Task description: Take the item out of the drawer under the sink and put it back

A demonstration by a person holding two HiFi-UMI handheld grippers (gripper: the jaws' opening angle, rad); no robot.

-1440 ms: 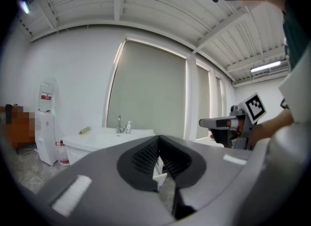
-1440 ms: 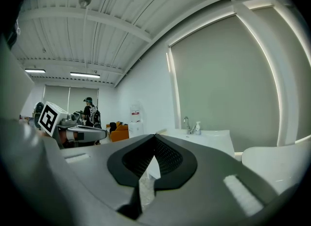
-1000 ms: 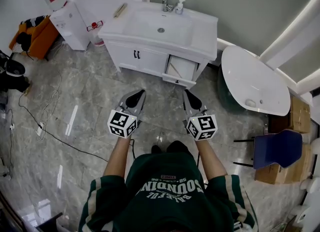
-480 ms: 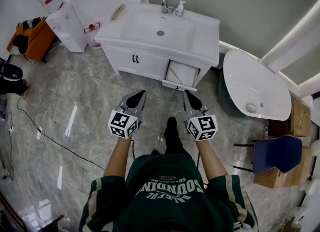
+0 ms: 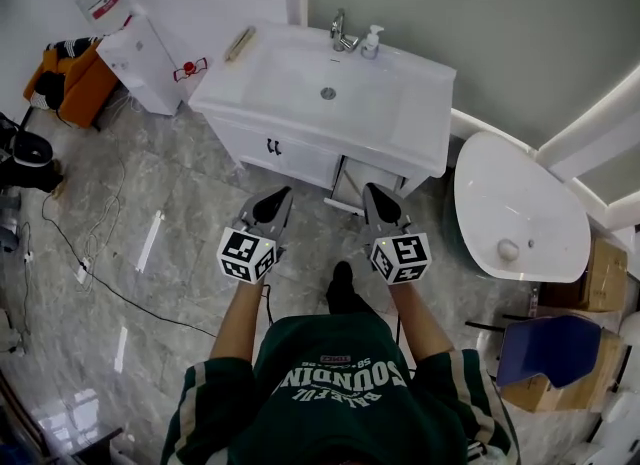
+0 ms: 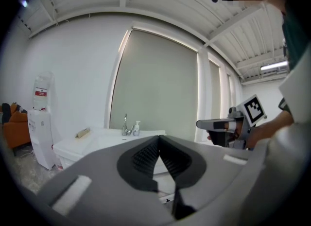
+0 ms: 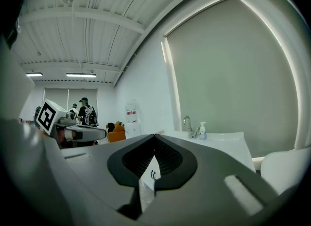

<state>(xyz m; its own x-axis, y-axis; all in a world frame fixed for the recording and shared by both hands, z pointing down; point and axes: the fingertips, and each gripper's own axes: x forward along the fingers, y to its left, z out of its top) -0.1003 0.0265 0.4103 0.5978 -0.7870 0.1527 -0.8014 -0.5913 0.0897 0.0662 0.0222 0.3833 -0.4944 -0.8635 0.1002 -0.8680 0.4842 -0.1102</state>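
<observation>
Two clenched, empty tongs in the head view, left gripper (image 5: 280, 193) and right gripper (image 5: 370, 190), are nearer the sink cabinet (image 5: 300, 158) than a second ago. Its open drawer (image 5: 350, 176) lies just beyond them, contents hidden.
Left gripper view: jaws together, tap (image 6: 125, 123) far ahead.
Right gripper view: jaws together, soap bottle (image 7: 201, 130) far right.

Left gripper (image 5: 278, 198) and right gripper (image 5: 371, 196) held out side by side, near level, pointing forward, jaws of both pressed together with nothing between, bare forearms (image 5: 233, 315) stretched ahead
</observation>
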